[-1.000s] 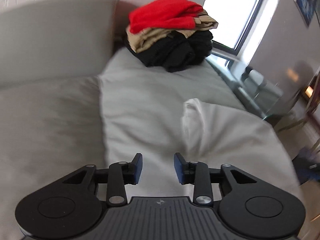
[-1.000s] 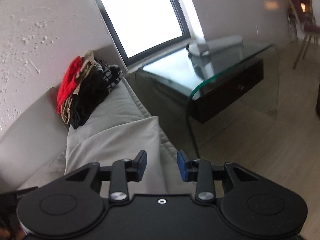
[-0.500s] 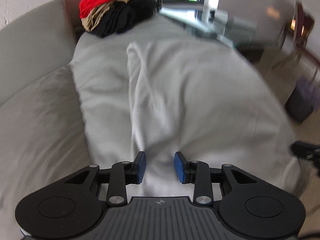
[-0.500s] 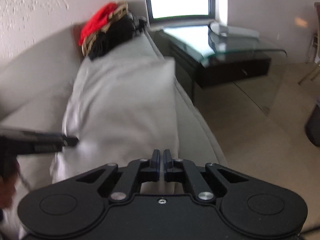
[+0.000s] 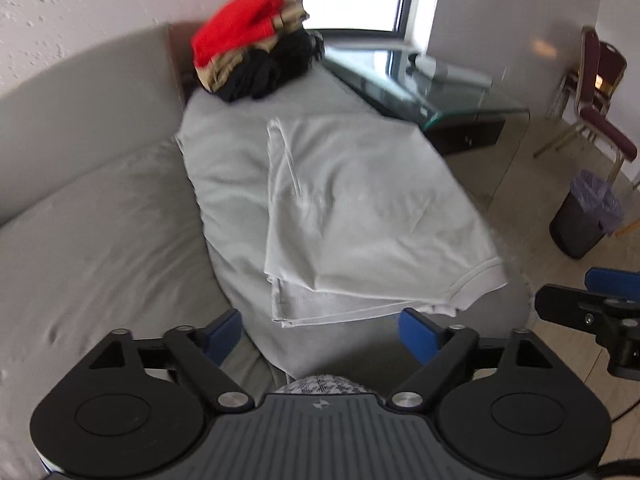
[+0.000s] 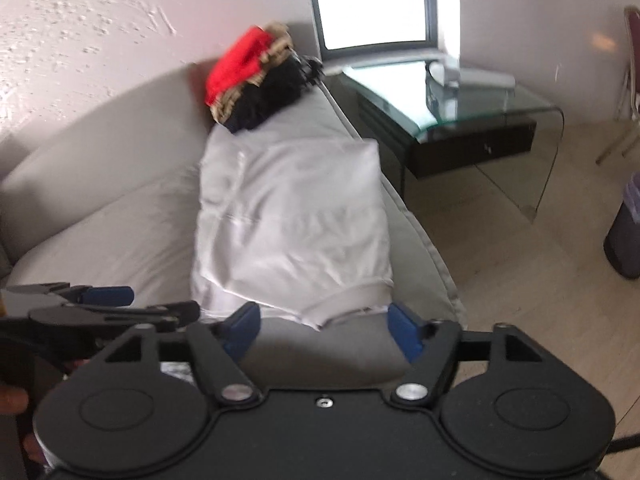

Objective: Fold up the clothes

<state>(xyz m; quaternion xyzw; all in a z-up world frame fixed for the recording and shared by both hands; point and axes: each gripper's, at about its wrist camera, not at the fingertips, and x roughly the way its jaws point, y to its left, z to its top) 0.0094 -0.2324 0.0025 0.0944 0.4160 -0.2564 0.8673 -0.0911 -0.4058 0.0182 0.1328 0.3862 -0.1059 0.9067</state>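
Both claws empty: left gripper [image 5: 320,330] jaws opening wide, right gripper [image 6: 322,326] jaws opening too, nothing between the pads of either. Folded light grey garment [image 5: 360,220] lies flat on the sofa cushion [image 5: 228,168], just beyond the fingertips, untouched. Clothes pile [image 5: 252,60] sits at the cushion's far end.

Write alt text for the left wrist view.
A folded light grey garment lies on a grey sofa, just beyond the left gripper, whose jaws are opening with nothing between them. A pile of red, tan and black clothes sits behind; the right gripper shows at the right edge.
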